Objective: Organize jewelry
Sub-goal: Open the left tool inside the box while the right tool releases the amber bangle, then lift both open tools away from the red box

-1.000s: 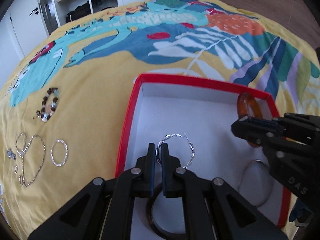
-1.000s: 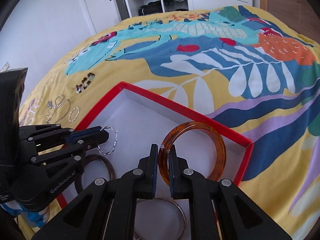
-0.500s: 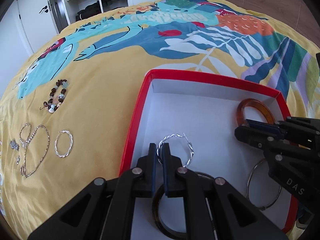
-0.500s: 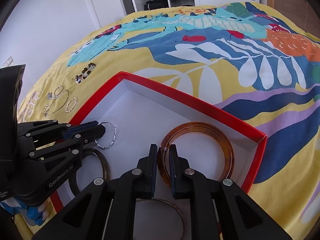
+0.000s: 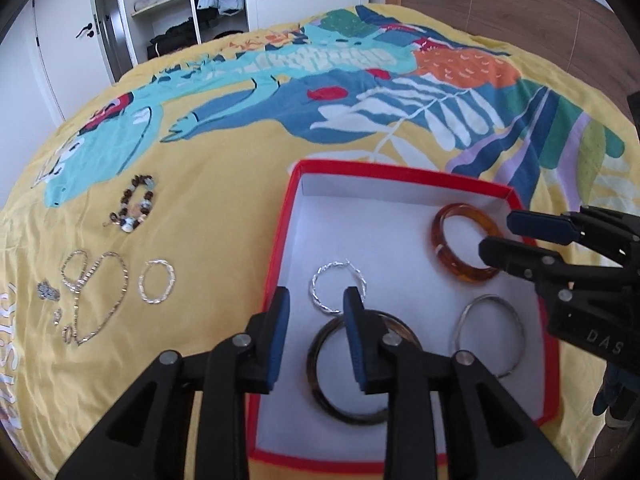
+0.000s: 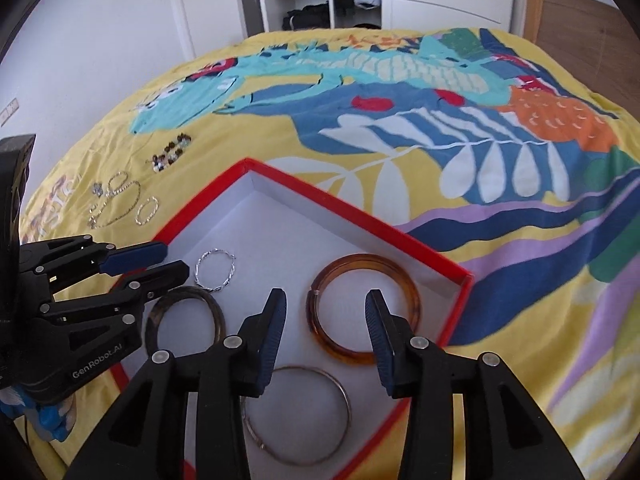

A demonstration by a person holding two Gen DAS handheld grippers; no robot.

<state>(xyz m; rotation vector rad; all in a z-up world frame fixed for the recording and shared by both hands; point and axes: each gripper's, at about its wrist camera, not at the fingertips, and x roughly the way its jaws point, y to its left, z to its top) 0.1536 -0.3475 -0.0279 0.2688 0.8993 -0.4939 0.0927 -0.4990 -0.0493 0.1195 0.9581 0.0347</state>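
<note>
Both sets of tongs have just sprung apart and nothing sits between either pair — two drops done at once. Nearest the left tongs (image 5: pixel 313 320), the dark bangle (image 5: pixel 352 364) lies flat on the white floor of the red box (image 5: pixel 280 240), and just past their tips lies the twisted silver hoop (image 5: pixel 338 287) they were pinching a second ago, now loose on the box floor. Over on the right side, the right tongs (image 6: pixel 326 322) hang wide above the amber bangle (image 6: pixel 362 308), which was clamped half a second back and now lies flat near the far corner wall; the thin silver bangle (image 6: pixel 298 416) lies nearer, beneath them. That makes four pieces in the box, all free of any grip. Both tools have lifted a little clear. Further out on the bedspread (image 5: pixel 220 208), left of the box, the matching silver hoop (image 5: pixel 157 287) waits beside the chain necklace (image 5: pixel 96 292) and a small charm (image 5: pixel 48 291), with the beaded bracelet (image 5: pixel 134 208) beyond them — the likely next pickups. Far back, an open wardrobe (image 5: pixel 180 12) stands against the wall
</note>
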